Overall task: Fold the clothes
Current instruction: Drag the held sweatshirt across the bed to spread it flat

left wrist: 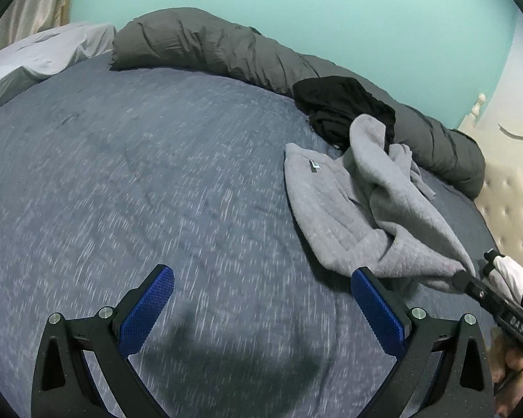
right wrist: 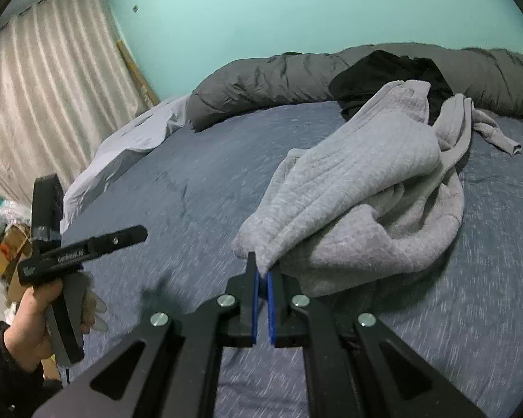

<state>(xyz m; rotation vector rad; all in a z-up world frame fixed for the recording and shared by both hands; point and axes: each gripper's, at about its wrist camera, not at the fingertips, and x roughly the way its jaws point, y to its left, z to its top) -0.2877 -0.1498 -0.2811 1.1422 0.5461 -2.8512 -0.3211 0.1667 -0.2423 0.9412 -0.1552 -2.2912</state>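
Right tool (right wrist: 263,271) pinching grey sweatshirt (right wrist: 359,188) corner, left tool (left wrist: 261,299) spread over bare blue bed (left wrist: 139,181), black garment (left wrist: 341,108) touching the sweatshirt's far side, dark duvet (left wrist: 205,45) beyond

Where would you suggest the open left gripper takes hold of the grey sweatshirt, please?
Probably the flat near edge of the grey sweatshirt, approached from the bare blue bedspread. The right gripper already pinches one corner, and the far side is bunched.

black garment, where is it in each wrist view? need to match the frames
Left wrist: black garment upper right of centre, on the bed against the dark grey duvet roll, just behind the grey sweatshirt.
Right wrist: black garment upper right, behind the sweatshirt's raised fold.
Shared landmark: the duvet roll along the teal wall.
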